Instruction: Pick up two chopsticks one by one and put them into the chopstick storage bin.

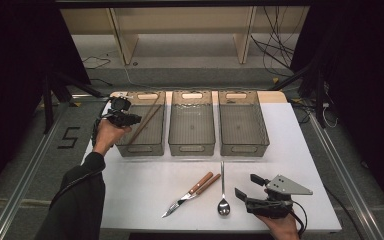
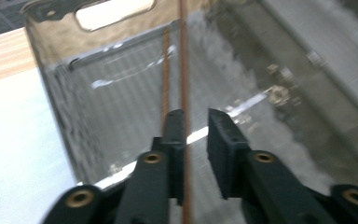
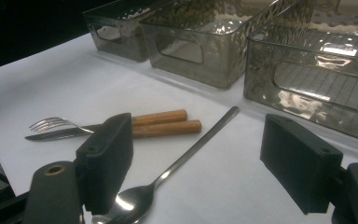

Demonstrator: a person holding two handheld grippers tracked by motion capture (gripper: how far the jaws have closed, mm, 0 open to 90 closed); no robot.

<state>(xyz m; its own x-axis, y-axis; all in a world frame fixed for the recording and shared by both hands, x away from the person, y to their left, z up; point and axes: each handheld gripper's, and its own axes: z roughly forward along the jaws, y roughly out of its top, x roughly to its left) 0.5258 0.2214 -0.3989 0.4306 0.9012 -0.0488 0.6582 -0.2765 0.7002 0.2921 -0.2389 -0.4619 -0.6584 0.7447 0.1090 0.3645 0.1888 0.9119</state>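
While I am watching the high view, I am logging: left gripper, one, hovering over the left bin; bins, three, standing in a row across the far side of the table; chopsticks, two, lying slanted inside that left bin, long axis running from near end to far end. Right gripper, one, resting at the near edge, jaws spread and gripping nothing; spoon, one, lying just to its left, handle pointing away toward the bins.

Left gripper view: jaws are standing slightly parted, released; one chopstick is passing up between them, close against one pad, the second lying just beyond.

Right gripper view: the spoon's bowl is sitting at the foot of one pad, its handle running away between the jaws. Fork, one, and knife, one, both wooden-handled, are lying side by side beyond.

Judgement: I am treating the spoon as next, the right hand being much the nearer.
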